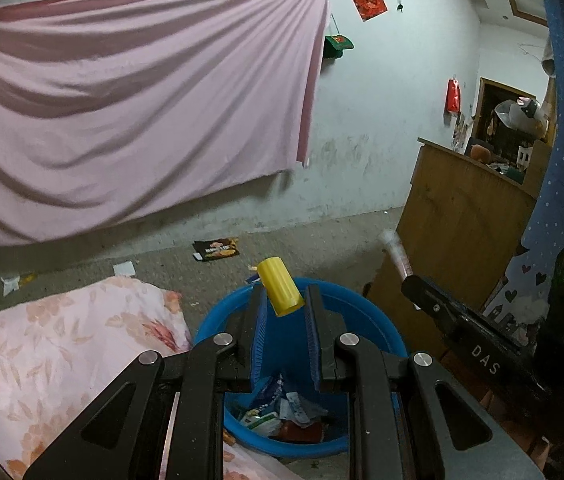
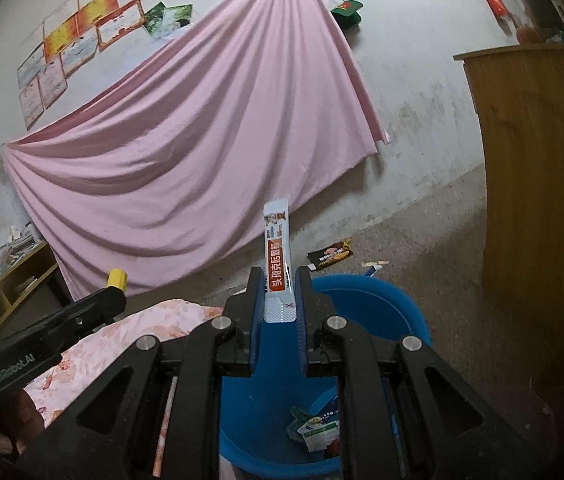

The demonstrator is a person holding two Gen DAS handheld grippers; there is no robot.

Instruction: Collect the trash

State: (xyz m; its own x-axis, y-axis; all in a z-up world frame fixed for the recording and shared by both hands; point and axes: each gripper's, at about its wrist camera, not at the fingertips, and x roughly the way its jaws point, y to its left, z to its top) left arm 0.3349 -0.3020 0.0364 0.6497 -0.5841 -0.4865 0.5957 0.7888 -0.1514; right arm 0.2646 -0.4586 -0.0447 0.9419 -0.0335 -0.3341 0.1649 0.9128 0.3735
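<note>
Showing only in the left wrist view, at lower centre: left gripper (image 1: 285,300) pinching a yellow cylinder (image 1: 280,286) between nearly closed blue pads, tilting up above the blue basin (image 1: 366,316), scraps lying in its bottom. Showing only in the right wrist view, at centre: right gripper (image 2: 277,292) clamping an upright white and orange sachet (image 2: 276,252), jaws narrowly parted around it, hanging over the same basin rim (image 2: 398,300). Appearing at lower left of that view: the other tool with the yellow piece (image 2: 117,279) at its tip. Lying at lower left in both: floral bedding (image 1: 61,344). Hanging across the upper left: a pink sheet (image 1: 129,100) covering the pale wall. Resting on the gritty floor past the basin: a dark snack wrapper (image 1: 216,249) and paper bits. Standing at right: a wooden cabinet (image 1: 458,232).
</note>
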